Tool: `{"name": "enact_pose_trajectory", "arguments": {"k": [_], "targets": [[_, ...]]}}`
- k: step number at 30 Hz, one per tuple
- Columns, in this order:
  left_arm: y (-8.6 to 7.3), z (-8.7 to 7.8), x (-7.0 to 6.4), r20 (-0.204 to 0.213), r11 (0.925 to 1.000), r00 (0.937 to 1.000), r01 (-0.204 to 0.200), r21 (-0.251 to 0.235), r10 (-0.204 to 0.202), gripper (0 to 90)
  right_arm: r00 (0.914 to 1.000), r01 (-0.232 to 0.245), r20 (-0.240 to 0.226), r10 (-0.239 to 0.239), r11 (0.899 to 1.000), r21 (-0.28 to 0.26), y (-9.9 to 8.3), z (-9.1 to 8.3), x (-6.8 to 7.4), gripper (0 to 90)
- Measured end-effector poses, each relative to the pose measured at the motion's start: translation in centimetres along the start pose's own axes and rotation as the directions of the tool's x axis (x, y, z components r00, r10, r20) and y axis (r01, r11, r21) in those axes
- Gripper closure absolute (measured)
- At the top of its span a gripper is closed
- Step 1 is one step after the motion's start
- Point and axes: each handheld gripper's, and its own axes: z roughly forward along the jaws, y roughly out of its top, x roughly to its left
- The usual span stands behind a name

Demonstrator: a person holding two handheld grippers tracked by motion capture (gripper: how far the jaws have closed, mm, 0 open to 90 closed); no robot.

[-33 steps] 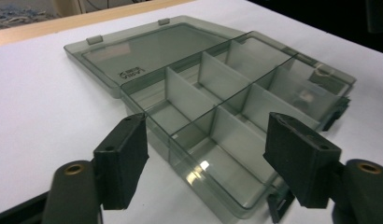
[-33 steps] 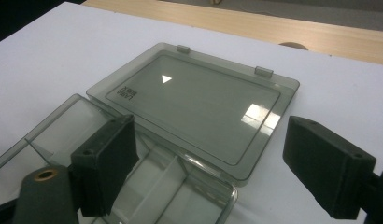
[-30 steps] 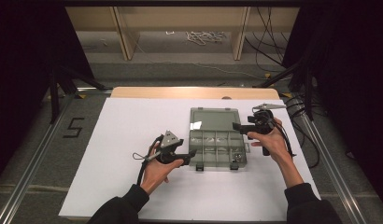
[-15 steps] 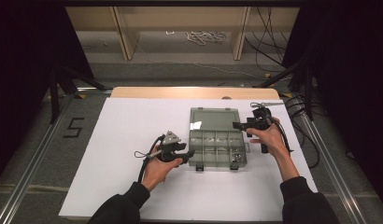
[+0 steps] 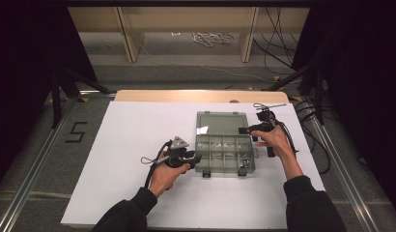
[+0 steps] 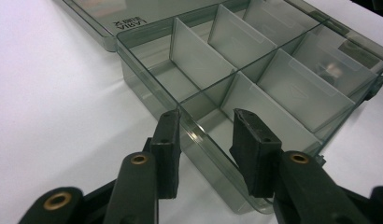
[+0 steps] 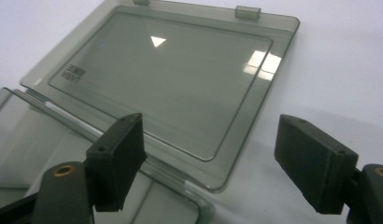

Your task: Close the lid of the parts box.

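Right gripper (image 5: 245,130) nearer the lid (image 5: 221,123), fingers spread; left gripper's (image 5: 196,158) fingers astride the box (image 5: 225,153) wall.

Box (image 5: 225,153): smoky transparent plastic, open, flat on the white table. Tray split by pale dividers into two rows of compartments; small metal parts in the near-right one. Hinged lid (image 5: 221,123) lies flat behind the tray, inside up.

High view: fixed above the person's side, facing 12 o'clock and down over the whole table (image 5: 138,140). Both gripper views sit low and close, along their own jaws. All three share the compartment box (image 5: 225,153) (image 6: 255,79) (image 7: 49,154) and its open lid (image 5: 221,123) (image 6: 115,18) (image 7: 161,79).
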Motion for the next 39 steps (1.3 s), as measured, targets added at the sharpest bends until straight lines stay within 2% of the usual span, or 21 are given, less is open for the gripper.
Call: {"name": "enact_pose_trajectory", "arguments": {"k": [2,3,5,6,7,11,13,14,15,17,18,21,23,29,30,31,32,36,37,38,39], "targets": [[0.1,0.0,0.0,-0.001,0.9999,0.9999,0.011,0.003,-0.011,62.9,0.9996,-0.004,0.028,0.003,1.0,0.015,0.1,0.1,0.0,25.7],[0.1,0.0,0.0,-0.002,0.9999,0.9999,0.011,0.003,-0.011,63.2,0.9986,-0.053,-0.009,0.053,0.998,0.02,0.0,0.1,0.1,25.8],[0.1,0.0,-0.1,-0.007,0.9999,0.9999,0.01,0.005,-0.01,63.2,0.9983,-0.058,-0.011,0.058,0.998,0.023,0.0,0.1,0.0,25.9],[0.1,0.1,-0.1,-0.013,1.0,0.9999,0.01,0.002,-0.01,63.2,0.9994,-0.032,-0.013,0.032,0.999,0.018,0.0,0.3,-0.3,26.2],[0.1,0.1,-0.1,-0.014,1.0,0.9999,0.009,0.003,-0.009,63.3,0.9983,-0.057,-0.011,0.057,0.998,0.032,0.0,0.3,-0.2,27.1],[0.1,0.1,-0.2,-0.018,0.9999,0.9998,0.012,0.005,-0.012,63.5,0.9976,-0.068,-0.011,0.069,0.997,0.046,0.0,0.7,-0.3,28.4],[0.1,0.1,-0.1,-0.016,0.9999,0.9998,0.011,0.004,-0.011,63.5,0.9945,-0.104,0.014,0.103,0.992,0.067,0.1,0.8,0.0,28.7],[0.1,0.1,-0.1,-0.011,1.0,0.9999,0.005,0.003,-0.005,63.3,0.9988,-0.049,-0.003,0.049,0.998,0.038,0.1,1.1,-0.5,29.2],[0.1,0.1,0.0,-0.008,0.9999,0.9999,0.012,0.0,-0.012,63.4,0.9982,-0.053,-0.028,0.053,0.998,0.03,0.0,1.2,-0.5,29.2],[0.1,0.1,-0.1,-0.011,0.9996,0.9996,0.026,-0.006,-0.026,63.6,0.9985,-0.041,-0.036,0.043,0.999,0.034,0.0,1.3,-0.6,29.2],[0.1,0.1,0.0,-0.01,1.0,0.9999,0.01,0.001,-0.01,63.6,0.9984,-0.053,-0.021,0.053,0.999,0.002,-0.1,1.7,-0.6,29.5],[0.1,0.1,0.0,-0.01,0.9999,0.9999,0.013,0.0,-0.013,63.6,0.9959,-0.087,-0.023,0.088,0.995,0.056,0.0,1.6,-0.5,31.2],[0.1,0.1,0.0,-0.01,0.9999,0.9999,0.011,0.0,-0.011,63.5,0.9952,-0.092,-0.029,0.093,0.995,0.035,0.0,1.9,-0.6,31.3],[0.1,0.1,0.0,-0.011,1.0,0.9999,0.004,0.002,-0.004,63.5,0.994,-0.096,-0.046,0.099,0.994,0.056,0.2,2.0,-0.5,33.6],[0.1,0.1,0.0,-0.01,1.0,0.9999,0.003,0.002,-0.003,63.5,0.9946,-0.092,-0.041,0.095,0.992,0.086,0.3,1.9,-0.6,34.5],[0.1,0.1,0.0,-0.01,1.0,0.9999,0.004,0.002,-0.004,63.4,0.9902,-0.124,-0.053,0.129,0.988,0.094,0.2,1.9,-0.4,35.7],[0.1,0.1,0.0,-0.009,1.0,1.0,0.001,0.001,-0.001,63.4,0.9921,-0.107,-0.057,0.112,0.991,0.078,0.2,2.0,-0.6,36.0],[0.1,0.1,0.0,-0.009,1.0,1.0,-0.002,0.002,0.002,63.3,0.9897,-0.129,-0.052,0.133,0.989,0.076,0.1,2.1,-0.7,39.1],[0.1,0.1,0.0,-0.009,1.0,1.0,-0.002,0.003,0.002,63.3,0.9879,-0.127,-0.078,0.134,0.988,0.083,0.1,2.0,-0.9,40.7],[0.1,0.1,0.0,-0.012,1.0,0.9999,0.0,-0.001,0.0,63.3,0.9806,-0.173,-0.072,0.182,0.978,0.117,0.1,1.7,-0.7,41.5],[0.1,0.1,0.0,-0.011,1.0,0.9999,-0.001,-0.001,0.001,63.3,0.9833,-0.155,-0.083,0.162,0.984,0.089,0.0,1.8,-0.8,42.2]]}}
